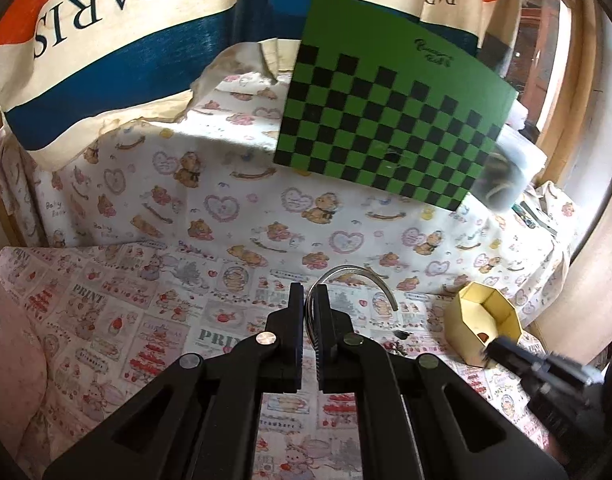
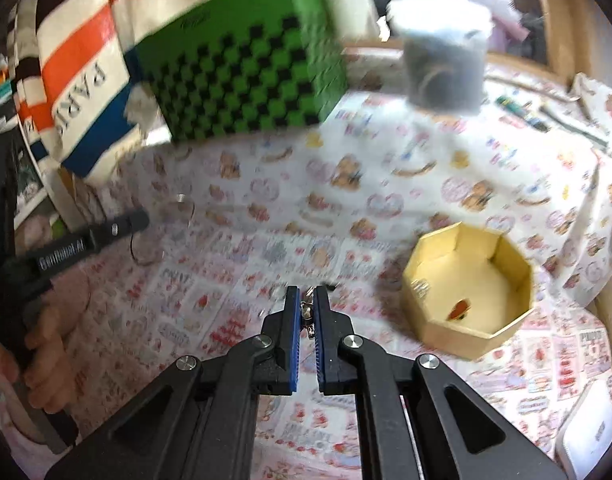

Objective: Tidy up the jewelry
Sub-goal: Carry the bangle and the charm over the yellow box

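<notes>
Jaws of left gripper [image 1: 308, 300] nearly closed, pinching a silver bangle [image 1: 358, 280] clear of the cloth, likely for carrying to the octagonal box [image 1: 482, 320]. Right gripper [image 2: 306, 300] clamped on a small metal trinket [image 2: 307, 316]; blur hid its type. Box held one red piece [image 2: 460, 308].

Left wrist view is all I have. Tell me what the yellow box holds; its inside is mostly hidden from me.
Observer: The yellow octagonal box holds a small red-orange piece on its floor.
Operator: Report the right gripper.
Observer: The right gripper is closed on a small metallic jewelry piece, left of the box.
Operator: Describe the jar behind the green board.
Observer: The clear jar has a white lid; its contents are blurred.
</notes>
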